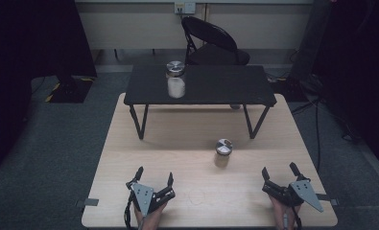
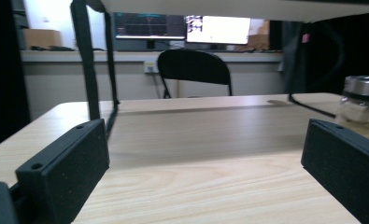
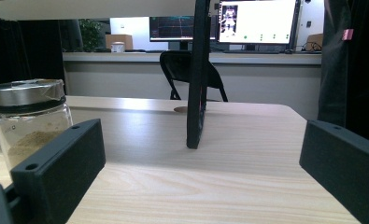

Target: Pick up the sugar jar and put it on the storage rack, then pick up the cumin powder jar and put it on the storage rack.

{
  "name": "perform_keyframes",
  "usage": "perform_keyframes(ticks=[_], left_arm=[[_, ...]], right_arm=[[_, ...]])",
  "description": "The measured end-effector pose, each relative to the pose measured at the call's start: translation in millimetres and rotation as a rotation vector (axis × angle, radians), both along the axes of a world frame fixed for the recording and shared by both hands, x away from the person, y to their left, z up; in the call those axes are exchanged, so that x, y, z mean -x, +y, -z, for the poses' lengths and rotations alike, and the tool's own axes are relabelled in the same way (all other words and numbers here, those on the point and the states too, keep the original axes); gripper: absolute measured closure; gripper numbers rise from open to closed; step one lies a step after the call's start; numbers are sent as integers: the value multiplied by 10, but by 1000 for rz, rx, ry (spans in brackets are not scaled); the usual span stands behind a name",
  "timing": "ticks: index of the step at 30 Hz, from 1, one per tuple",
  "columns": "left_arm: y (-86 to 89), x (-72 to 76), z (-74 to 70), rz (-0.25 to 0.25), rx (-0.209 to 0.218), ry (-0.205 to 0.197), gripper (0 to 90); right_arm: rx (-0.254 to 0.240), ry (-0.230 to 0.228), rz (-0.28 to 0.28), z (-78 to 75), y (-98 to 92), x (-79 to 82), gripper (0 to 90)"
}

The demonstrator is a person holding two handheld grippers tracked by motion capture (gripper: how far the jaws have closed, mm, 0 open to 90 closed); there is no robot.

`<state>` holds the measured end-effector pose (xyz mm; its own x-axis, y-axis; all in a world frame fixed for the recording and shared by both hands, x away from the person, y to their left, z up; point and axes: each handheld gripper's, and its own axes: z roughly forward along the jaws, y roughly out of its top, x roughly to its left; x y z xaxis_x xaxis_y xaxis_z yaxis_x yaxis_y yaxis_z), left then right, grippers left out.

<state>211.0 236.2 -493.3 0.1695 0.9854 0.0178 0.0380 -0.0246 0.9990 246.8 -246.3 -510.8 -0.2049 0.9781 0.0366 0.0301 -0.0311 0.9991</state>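
Two jars are set out at different heights. A small jar with a metal lid stands on the wooden counter, right of the middle and a little nearer the near edge than the far one. It lies just in front of the black shelf, a low stand on thin legs along the far half of the counter. A taller jar of white powder stands on the shelf's left half, close to its front edge. This layout looks like a starting arrangement: one jar up, one down, both clear of other things so either can be taken from the side.

The small jar is the nearest thing to both tools, so I judge it the likely thing to be handled. In the right gripper view it stands upright at the left, holding a tan powder at its bottom. In the left gripper view it sits at the right edge.

The left hand-held gripper rests near the near edge of the counter, left of the middle, jaws spread wide with nothing between them. The right hand-held gripper rests toward the near right corner, likewise wide open and empty. Neither touches a jar; both stand well apart from the small jar, pointing toward the far edge as if waiting to reach.
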Motion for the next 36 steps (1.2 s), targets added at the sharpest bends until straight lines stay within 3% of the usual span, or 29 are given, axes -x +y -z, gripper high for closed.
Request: perform_keyframes(ticks=[9,14,36], left_arm=[[-8,1,0,-4,-2,0,0],[-71,9,1,-42,-6,-1,0],[-74,9,0,-44,-6,-1,0]], right_arm=[[0,0,1,0,1,1,0],[0,0,1,0,1,1,0],[0,0,0,1,1,1,0]])
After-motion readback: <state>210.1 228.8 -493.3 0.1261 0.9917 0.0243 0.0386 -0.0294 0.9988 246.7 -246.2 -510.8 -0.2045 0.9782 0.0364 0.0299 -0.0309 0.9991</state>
